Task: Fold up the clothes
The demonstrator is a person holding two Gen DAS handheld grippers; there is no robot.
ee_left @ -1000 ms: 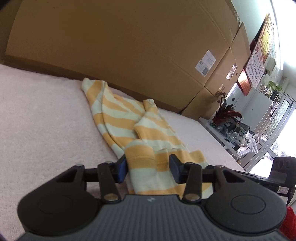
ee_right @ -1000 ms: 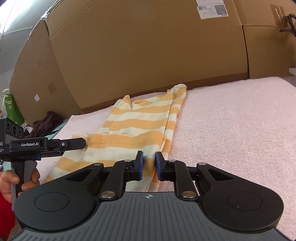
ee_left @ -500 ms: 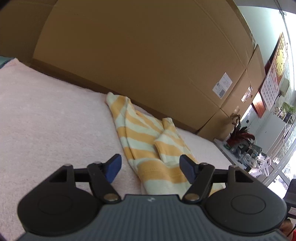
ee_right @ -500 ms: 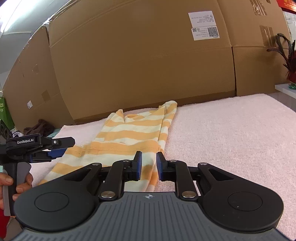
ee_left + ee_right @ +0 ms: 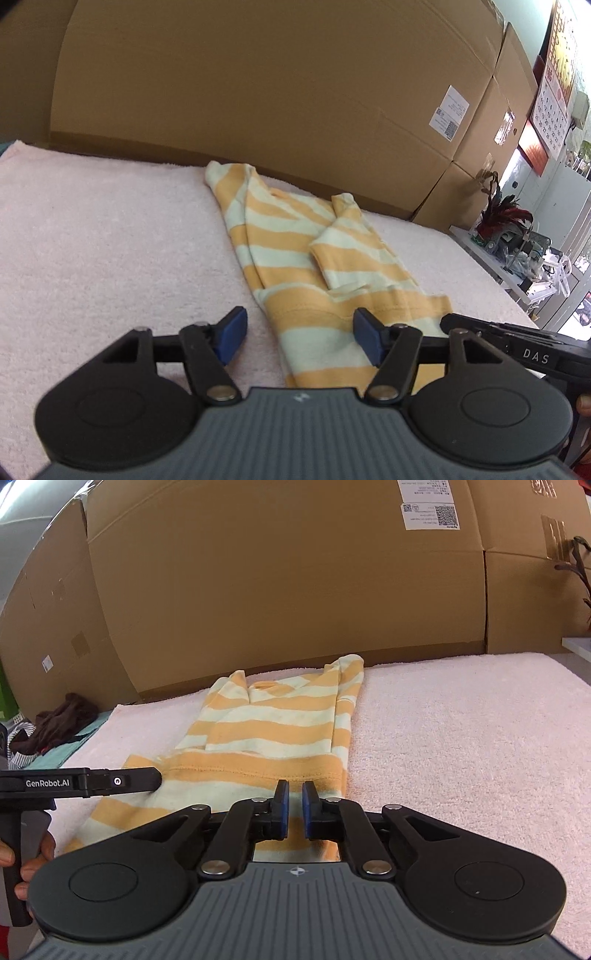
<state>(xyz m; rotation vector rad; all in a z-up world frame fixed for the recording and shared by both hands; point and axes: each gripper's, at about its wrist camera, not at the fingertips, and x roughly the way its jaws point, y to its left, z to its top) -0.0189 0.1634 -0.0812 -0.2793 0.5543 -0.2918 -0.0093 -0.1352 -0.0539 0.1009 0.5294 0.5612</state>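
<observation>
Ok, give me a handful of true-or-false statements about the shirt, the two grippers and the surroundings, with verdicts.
1. The striped shirt lies on a pink towel. True.
2. The left gripper has its fingers clamped on the shirt. False: they stand wide apart, touching nothing.
3. The right gripper has its fingers nearly together. True.
4. A brick wall stands behind the towel. False: cardboard boxes do.
5. The shirt is green and blue. False: orange and pale stripes.

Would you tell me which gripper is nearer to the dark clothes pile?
Left. The left gripper, jaws just narrowed and gripping nothing, is on the pile's side of the striped shirt; the right gripper is at the shirt's far edge.
</observation>
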